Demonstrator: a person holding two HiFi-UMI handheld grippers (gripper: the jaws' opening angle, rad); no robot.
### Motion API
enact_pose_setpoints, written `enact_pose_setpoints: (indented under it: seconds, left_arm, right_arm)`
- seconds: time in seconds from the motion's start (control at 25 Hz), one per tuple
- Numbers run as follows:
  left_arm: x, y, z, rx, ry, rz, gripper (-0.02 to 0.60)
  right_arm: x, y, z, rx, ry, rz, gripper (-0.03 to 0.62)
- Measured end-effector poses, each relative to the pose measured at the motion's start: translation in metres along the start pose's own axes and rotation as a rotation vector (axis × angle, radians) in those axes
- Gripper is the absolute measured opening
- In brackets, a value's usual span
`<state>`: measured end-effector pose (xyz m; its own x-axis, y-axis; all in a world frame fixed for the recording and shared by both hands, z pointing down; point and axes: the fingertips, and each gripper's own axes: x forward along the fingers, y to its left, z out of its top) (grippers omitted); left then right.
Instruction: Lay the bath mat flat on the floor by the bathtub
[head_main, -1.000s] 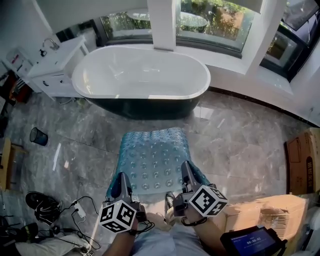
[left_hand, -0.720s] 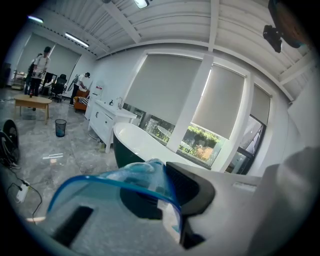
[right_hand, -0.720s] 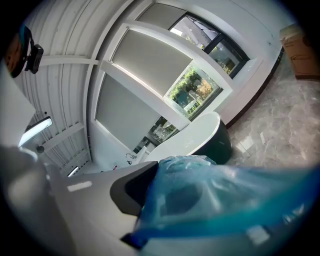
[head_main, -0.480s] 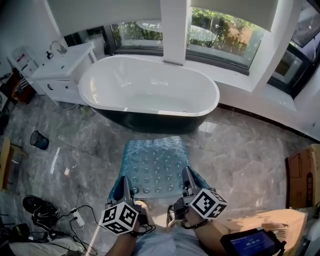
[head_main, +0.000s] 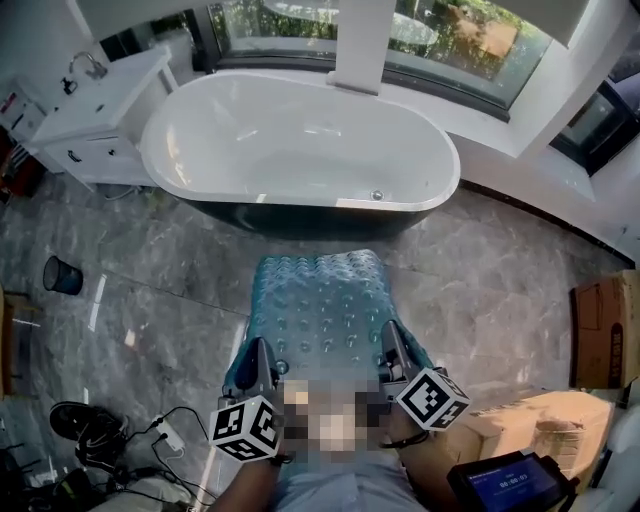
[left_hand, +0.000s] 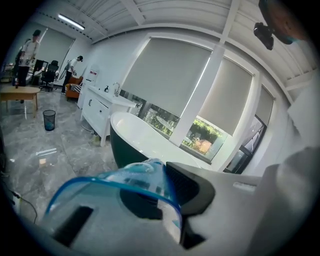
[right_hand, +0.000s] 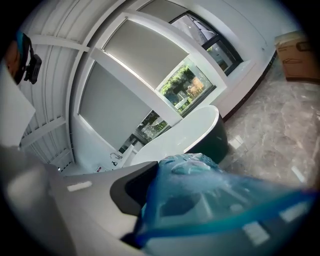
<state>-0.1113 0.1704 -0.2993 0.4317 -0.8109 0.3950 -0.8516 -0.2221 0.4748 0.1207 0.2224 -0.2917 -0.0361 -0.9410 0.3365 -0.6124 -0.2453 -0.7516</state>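
Bath mat (head_main: 322, 310), long axis toward bathtub (head_main: 300, 150).

A translucent blue studded bath mat (head_main: 320, 310) spreads before the oval white bathtub (head_main: 290, 140); white vanity cabinet (head_main: 85, 125) left of it, brown cardboard box (head_main: 602, 330) far right

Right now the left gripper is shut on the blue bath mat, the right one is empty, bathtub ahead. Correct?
No. The right gripper isn't empty: the right gripper view shows it shut on the blue bath mat too. The left gripper grip and the bathtub ahead stand.
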Motion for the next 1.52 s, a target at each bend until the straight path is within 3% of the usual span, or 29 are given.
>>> enact_pose_setpoints:
  seconds: [0.32,0.6,1.52]
  left_arm:
    - [0.051,0.056,0.031,0.015,0.078,-0.051,0.026]
    - [0.088,0.076,0.032,0.030,0.121,-0.088,0.026]
    - [0.194,0.112,-0.069,0.029,0.143,-0.013,0.028]
  right_arm:
    - [0.057,0.023,-0.032,0.041,-0.034,-0.076,0.023]
    - [0.083,0.009,-0.045,0.073,-0.067,-0.127,0.025]
    - [0.173,-0.118,-0.075,0.107,-0.036,-0.155,0.025]
